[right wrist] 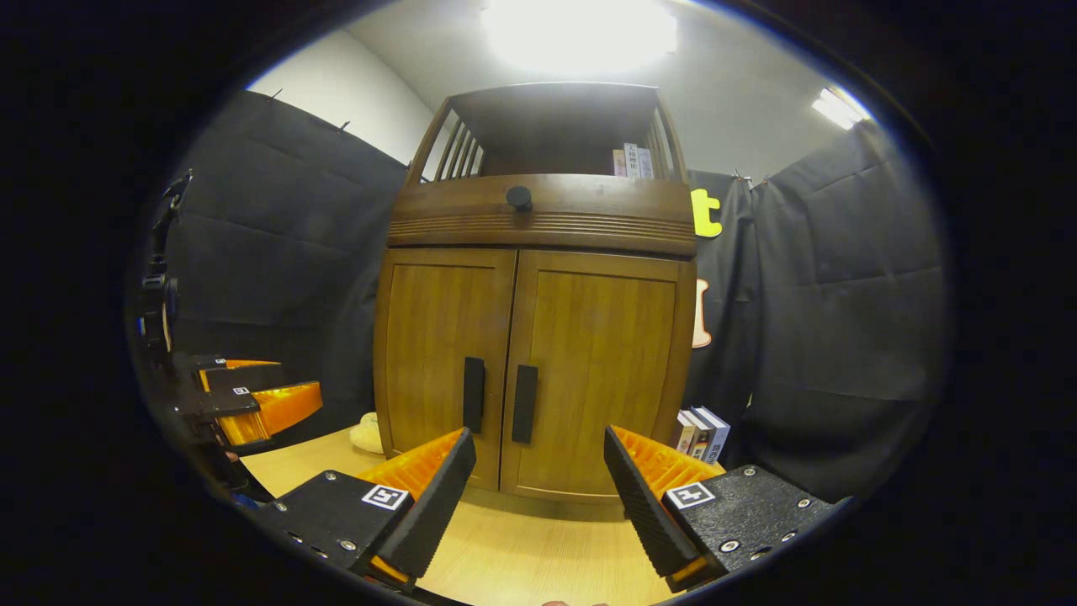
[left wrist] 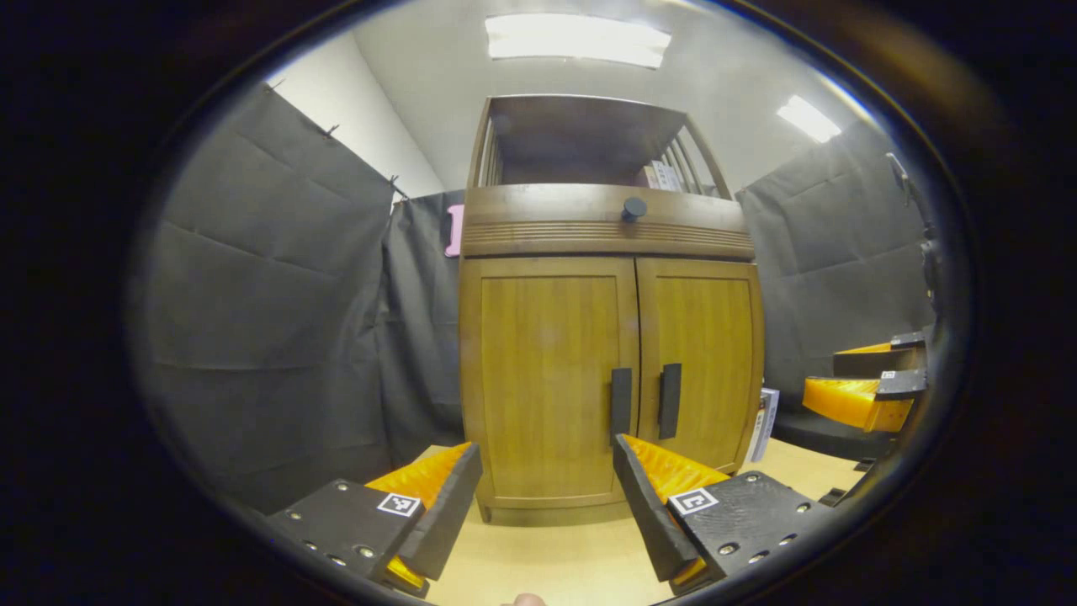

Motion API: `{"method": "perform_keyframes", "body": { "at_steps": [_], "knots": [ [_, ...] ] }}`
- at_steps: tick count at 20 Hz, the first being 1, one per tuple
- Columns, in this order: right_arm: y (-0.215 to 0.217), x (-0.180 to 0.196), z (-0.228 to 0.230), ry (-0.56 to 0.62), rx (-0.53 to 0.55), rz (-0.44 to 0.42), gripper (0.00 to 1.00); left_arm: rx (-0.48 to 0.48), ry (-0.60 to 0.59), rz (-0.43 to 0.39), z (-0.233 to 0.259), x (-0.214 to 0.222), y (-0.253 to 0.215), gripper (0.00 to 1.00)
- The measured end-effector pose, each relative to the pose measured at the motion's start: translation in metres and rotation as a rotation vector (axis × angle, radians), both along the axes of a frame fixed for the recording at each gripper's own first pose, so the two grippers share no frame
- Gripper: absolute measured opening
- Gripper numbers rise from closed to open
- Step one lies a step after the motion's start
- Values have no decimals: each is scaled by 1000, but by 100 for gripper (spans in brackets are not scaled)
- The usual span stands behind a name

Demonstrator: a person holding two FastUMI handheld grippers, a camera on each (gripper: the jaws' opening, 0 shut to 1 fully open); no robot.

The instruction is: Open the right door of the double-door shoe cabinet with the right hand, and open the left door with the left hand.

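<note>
Nearest in the left gripper view, the left gripper (left wrist: 547,497) is spread wide above the pale counter (left wrist: 547,564), holding nothing. In the right gripper view, the right gripper (right wrist: 538,488) is likewise wide apart and empty. Beyond both stands the wooden shoe cabinet (right wrist: 538,278), upright on the counter, with its left door (right wrist: 442,362) and right door (right wrist: 602,370) closed and dark vertical handles side by side at the centre seam. A few books (right wrist: 698,431) stand beside its right side.
</note>
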State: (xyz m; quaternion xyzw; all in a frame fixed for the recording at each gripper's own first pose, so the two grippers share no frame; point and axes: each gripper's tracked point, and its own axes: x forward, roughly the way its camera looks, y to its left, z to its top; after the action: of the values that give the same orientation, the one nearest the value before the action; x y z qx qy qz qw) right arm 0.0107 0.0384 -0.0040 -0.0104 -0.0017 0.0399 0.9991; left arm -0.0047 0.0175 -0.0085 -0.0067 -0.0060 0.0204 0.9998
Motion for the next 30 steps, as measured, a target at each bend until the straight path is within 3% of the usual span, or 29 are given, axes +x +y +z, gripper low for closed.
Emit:
{"method": "perform_keyframes", "body": {
  "at_steps": [6,11,15,17,18,20,21,26,27,30],
  "knots": [
    [-6,24,-14,3,40,-30,95,27,-3,20,-9,0,0,90],
    [2,81,-28,31,57,-32,95,78,11,37,-42,17,1,90],
    [26,124,-36,25,24,18,95,17,-9,44,-47,26,16,87],
    [31,132,-43,21,-7,23,95,-14,-6,49,-55,36,30,90],
    [35,138,-46,20,-29,23,95,-23,-4,49,-58,42,34,84],
    [39,156,-50,20,-67,-2,95,-25,7,39,-59,50,41,97],
    [38,163,-55,28,-74,-11,95,-20,11,41,-59,54,43,90],
    [32,193,-66,62,-23,-35,95,-20,13,44,-57,68,33,90],
    [29,198,-68,63,-15,-41,95,-27,10,40,-55,70,35,96],
    [26,214,-69,60,24,-56,95,-31,12,27,-58,85,48,97]
  ]
}}
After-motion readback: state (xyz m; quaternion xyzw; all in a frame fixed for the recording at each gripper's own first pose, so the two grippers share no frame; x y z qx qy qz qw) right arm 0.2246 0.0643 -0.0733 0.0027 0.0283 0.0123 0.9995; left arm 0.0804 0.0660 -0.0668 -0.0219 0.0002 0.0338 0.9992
